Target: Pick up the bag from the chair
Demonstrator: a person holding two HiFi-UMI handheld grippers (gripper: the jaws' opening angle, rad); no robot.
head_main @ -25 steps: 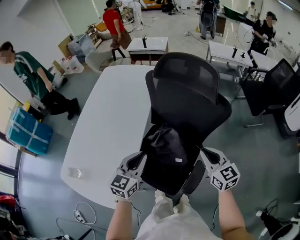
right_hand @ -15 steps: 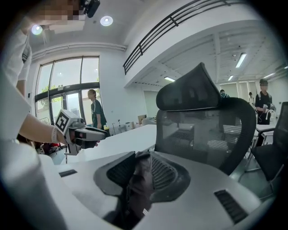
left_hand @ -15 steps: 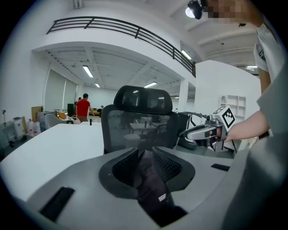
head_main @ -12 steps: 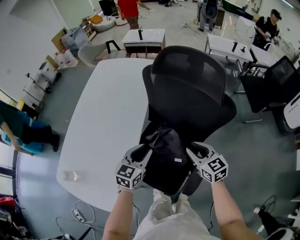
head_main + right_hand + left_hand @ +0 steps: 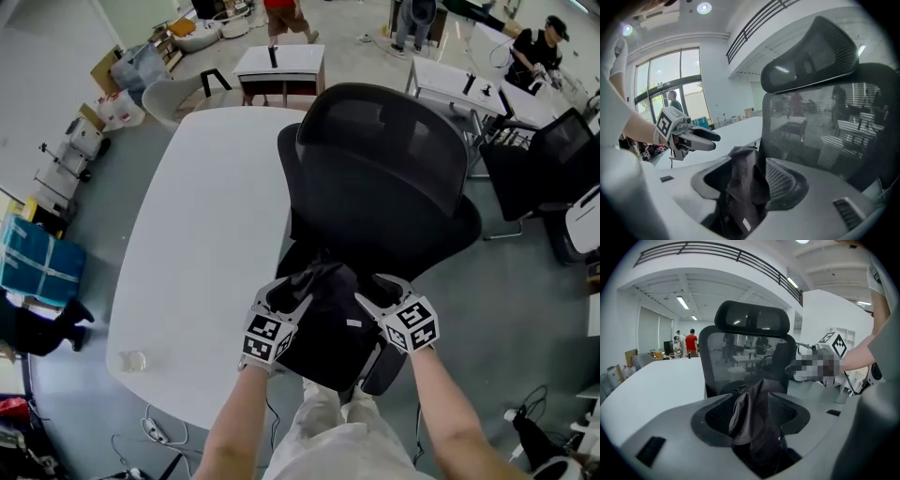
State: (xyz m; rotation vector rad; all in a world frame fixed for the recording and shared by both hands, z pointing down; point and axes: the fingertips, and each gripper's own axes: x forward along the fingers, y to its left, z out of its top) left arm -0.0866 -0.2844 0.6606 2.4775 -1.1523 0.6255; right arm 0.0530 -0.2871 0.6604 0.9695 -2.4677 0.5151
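A black fabric bag [image 5: 325,309] lies crumpled on the seat of a black mesh office chair [image 5: 380,178], its bunched top standing up. My left gripper [image 5: 289,298] reaches it from the left and my right gripper [image 5: 373,296] from the right. Both have just been opening their jaws. In the left gripper view the bag's top [image 5: 757,404] stands in the gap of the open left gripper [image 5: 754,417], with room on each side. The right gripper view has the bag [image 5: 743,180] between the spread jaws of the right gripper [image 5: 749,183], and the left gripper [image 5: 693,136] across from it.
A long white table [image 5: 206,234] runs along the chair's left, with a small clear object [image 5: 133,361] near its front corner. More desks [image 5: 281,66] and dark chairs [image 5: 544,178] stand behind and to the right. People move about at the back. Cables lie on the floor [image 5: 159,427].
Both grippers have come down and inward from the seat's front corners to the bag's top, and their jaws now stand apart. The view has shifted; people in the background have moved.
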